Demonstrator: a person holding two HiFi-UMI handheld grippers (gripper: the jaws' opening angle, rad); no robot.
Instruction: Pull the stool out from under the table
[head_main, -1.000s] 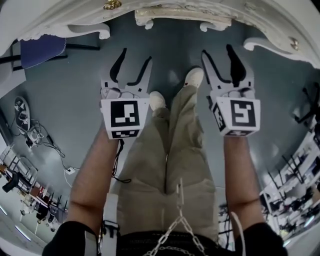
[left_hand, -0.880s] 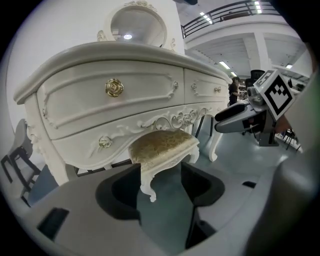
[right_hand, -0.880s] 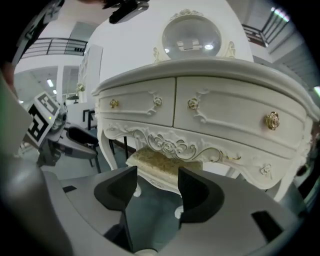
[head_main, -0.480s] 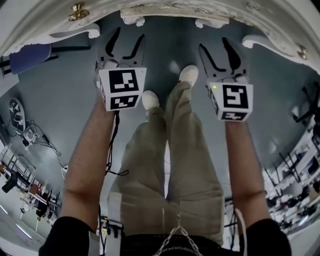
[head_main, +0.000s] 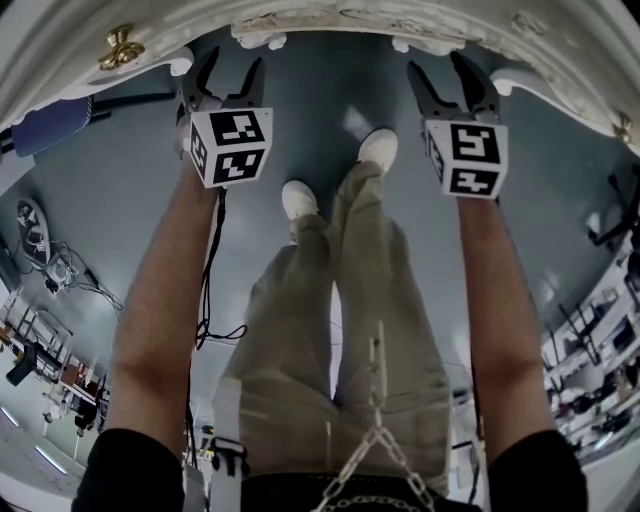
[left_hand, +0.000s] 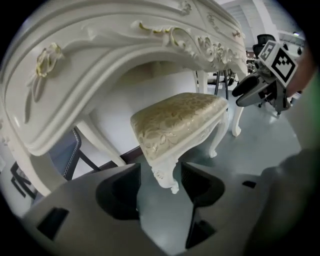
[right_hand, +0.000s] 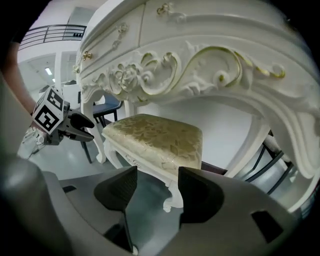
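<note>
The stool has a cream-gold patterned cushion (left_hand: 175, 122) and white carved legs, and it stands under the ornate white table (left_hand: 120, 45). In the head view the table's edge (head_main: 350, 22) hides it. My left gripper (head_main: 232, 68) is open at the table's left front, with the stool's near corner leg (left_hand: 167, 175) seen in the gap between its jaws, apart from them. My right gripper (head_main: 442, 75) is open at the right front. Its own view shows the cushion (right_hand: 155, 137) and a corner leg (right_hand: 172, 197) just ahead of its jaws. Neither gripper holds anything.
The person's legs and white shoes (head_main: 380, 150) stand between the two grippers on the grey floor. A blue chair (head_main: 55, 125) sits at the far left. Cables and gear (head_main: 50, 260) lie lower left, racks (head_main: 600, 350) at the right. A brass knob (head_main: 118, 45) sticks out of the table's front.
Both grippers have moved forward, away from the body, up to the table's front edge. Their jaws stay open.
</note>
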